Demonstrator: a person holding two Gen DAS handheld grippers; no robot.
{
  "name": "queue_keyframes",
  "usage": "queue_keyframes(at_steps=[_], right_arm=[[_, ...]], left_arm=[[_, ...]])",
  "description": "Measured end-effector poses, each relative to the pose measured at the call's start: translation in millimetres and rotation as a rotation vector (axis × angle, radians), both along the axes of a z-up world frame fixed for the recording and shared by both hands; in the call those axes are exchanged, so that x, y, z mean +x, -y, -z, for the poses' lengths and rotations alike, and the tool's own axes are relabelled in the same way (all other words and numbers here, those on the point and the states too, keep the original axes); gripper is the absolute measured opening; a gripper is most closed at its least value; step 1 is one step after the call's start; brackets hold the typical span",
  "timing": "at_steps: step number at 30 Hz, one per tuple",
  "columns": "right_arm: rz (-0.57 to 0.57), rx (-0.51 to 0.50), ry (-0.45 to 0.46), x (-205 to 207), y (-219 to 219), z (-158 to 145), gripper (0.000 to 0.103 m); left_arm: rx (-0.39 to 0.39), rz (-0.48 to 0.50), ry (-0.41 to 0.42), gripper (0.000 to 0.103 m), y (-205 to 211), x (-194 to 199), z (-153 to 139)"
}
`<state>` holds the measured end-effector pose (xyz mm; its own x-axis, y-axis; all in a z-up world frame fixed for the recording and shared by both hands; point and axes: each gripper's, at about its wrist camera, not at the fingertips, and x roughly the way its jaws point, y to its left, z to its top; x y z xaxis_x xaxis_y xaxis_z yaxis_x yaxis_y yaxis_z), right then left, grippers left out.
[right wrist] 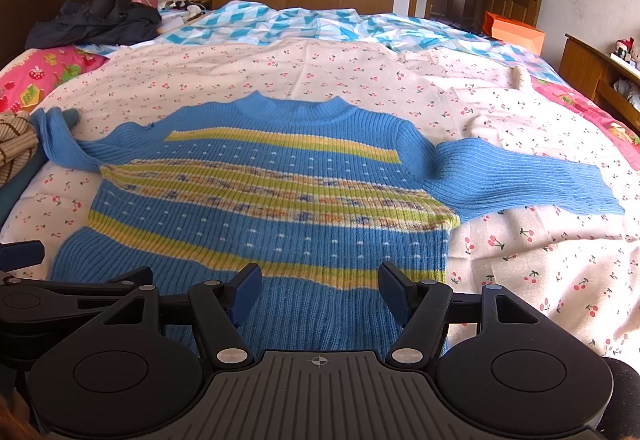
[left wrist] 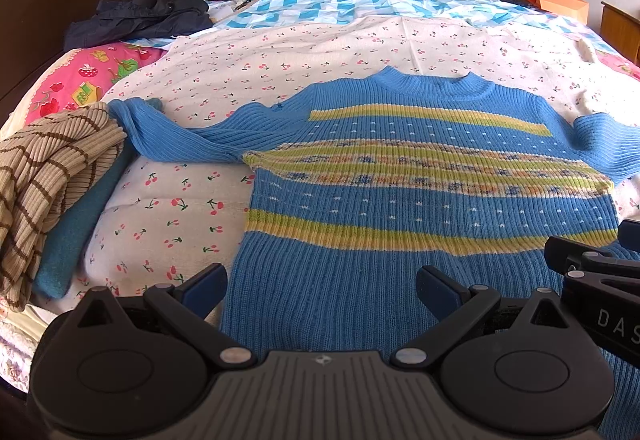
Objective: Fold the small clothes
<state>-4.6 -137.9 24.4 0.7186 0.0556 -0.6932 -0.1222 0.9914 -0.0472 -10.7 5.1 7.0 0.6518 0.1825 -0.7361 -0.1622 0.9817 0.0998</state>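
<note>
A small blue knitted sweater (left wrist: 420, 200) with yellow-green stripes lies flat, front up, on the cherry-print sheet (left wrist: 248, 64); it also shows in the right wrist view (right wrist: 260, 208). Its sleeves spread out left (right wrist: 60, 144) and right (right wrist: 520, 176). My left gripper (left wrist: 322, 288) is open and empty over the sweater's hem, near its left edge. My right gripper (right wrist: 320, 290) is open and empty over the hem, near its right side. The right gripper also shows at the right edge of the left wrist view (left wrist: 600, 272).
A beige striped garment (left wrist: 44, 176) on a teal one (left wrist: 76, 224) lies at the left. A dark jacket (left wrist: 136, 16) lies by the headboard. An orange box (right wrist: 514, 30), a wooden side table (right wrist: 592, 68) and a blue-white quilt (right wrist: 280, 24) are beyond.
</note>
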Motion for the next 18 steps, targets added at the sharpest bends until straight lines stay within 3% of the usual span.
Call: queue_keyframes(at_steps=[18], right_arm=[[0.000, -0.001, -0.001, -0.1, -0.4, -0.2, 0.065]], left_arm=[[0.005, 0.000, 0.008, 0.102, -0.3, -1.1, -3.4]])
